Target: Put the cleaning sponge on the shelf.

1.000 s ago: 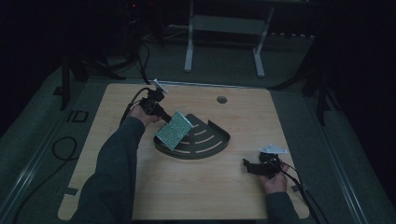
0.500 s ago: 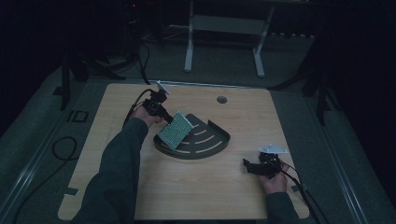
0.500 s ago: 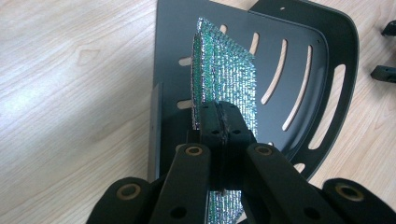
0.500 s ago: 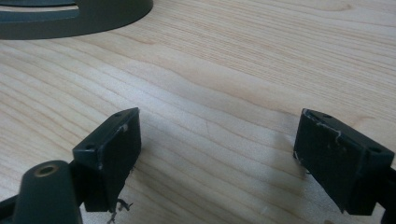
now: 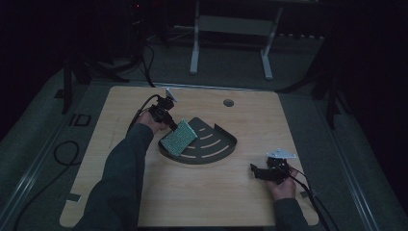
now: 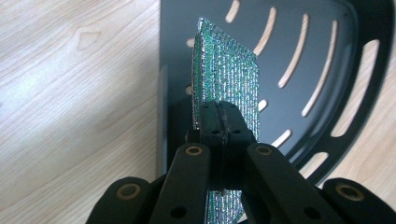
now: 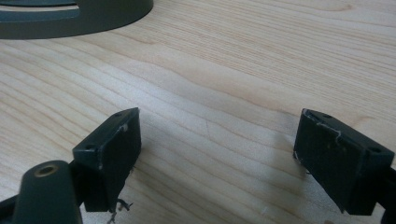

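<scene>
A green, glittery scouring pad point(image 5: 179, 137) point(image 6: 226, 79) hangs tilted on edge over the left part of a dark, fan-shaped slotted tray point(image 5: 226, 140) point(image 6: 327, 56) at the table's middle. My left gripper point(image 5: 170, 126) point(image 6: 219, 111) is shut on the pad's upper end, jaws pressed together around it. Over the table's right front, my right gripper point(image 5: 255, 172) point(image 7: 217, 154) lies low and points left. It stands open with bare wood between its pads point(image 7: 109, 154). A curved piece of the tray rim point(image 7: 70, 18) shows far off in the right gripper view.
The wooden table point(image 5: 144, 192) has a round hole point(image 5: 228, 102) near its far edge. Cables point(image 5: 65, 154) trail on the floor at the left, and a white frame point(image 5: 195, 43) stands beyond the table. Bare wood lies in front of the tray.
The left gripper and the pad have shifted very slightly to the left. The right gripper has kept still.
</scene>
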The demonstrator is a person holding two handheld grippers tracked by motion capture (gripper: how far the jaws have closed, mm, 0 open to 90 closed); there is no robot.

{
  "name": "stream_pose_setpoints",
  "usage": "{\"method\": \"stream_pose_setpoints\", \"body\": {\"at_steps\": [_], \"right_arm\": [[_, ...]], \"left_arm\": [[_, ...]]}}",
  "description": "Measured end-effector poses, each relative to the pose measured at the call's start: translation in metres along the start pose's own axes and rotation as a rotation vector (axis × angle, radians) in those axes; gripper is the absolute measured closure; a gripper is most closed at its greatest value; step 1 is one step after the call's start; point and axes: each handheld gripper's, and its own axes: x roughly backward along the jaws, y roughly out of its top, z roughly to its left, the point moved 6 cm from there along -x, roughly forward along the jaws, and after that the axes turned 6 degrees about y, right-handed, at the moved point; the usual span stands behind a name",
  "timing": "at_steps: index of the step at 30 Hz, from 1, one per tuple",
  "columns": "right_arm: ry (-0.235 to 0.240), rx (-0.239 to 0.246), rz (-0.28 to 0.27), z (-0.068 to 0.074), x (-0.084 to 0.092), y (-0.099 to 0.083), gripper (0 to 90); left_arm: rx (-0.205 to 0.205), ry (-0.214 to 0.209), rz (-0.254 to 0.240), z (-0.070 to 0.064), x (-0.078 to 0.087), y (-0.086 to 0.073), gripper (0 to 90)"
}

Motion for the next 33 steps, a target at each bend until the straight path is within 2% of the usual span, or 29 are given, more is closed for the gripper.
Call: {"method": "stream_pose_setpoints", "body": {"at_steps": [10, 20, 26, 33], "right_arm": [[0.0, 0.0, 0.0, 0.0, 0.0, 0.0, 14.3], [0.001, 0.0, 0.0, 0.0, 0.0, 0.0, 14.3], [0.001, 0.0, 0.0, 0.0, 0.0, 0.0, 14.3], [0.001, 0.0, 0.0, 0.0, 0.0, 0.0, 14.3]], "left_arm": [[-0.014, 0.049, 0.017, 0.002, -0.003, -0.002, 90.0], [-0.041, 0.101, 0.063, 0.003, -0.013, -0.005, 89.5], [-0.041, 0.116, 0.063, 0.005, -0.013, -0.005, 89.9], [-0.041, 0.105, 0.06, 0.005, -0.013, -0.006, 89.4]]}}
